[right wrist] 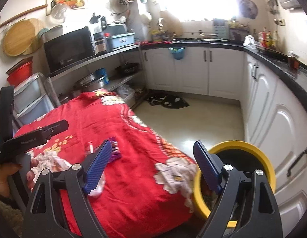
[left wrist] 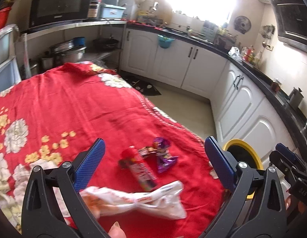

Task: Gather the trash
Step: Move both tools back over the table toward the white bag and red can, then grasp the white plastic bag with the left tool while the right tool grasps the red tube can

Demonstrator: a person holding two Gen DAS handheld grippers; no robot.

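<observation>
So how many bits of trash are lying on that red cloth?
4 that I can see: a white wrapper nearest, a red wrapper behind it, a purple wrapper to its right, and a small dark wrapper beside it. Folds may hide more.

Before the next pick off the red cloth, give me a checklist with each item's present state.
1. Left gripper open: ok, jaws spread wide.
2. Right gripper open and empty: ok.
3. Trash in view: ok. The white wrapper, red wrapper and purple wrapper lie on the red cloth.
4. White wrapper between the left fingers: cannot tell, it is blurred and lies near the camera.
5. Yellow bin within reach, mouth unblocked: ok, it stands beside the cloth's edge.
6. Grippers apart from each other: ok.
</observation>
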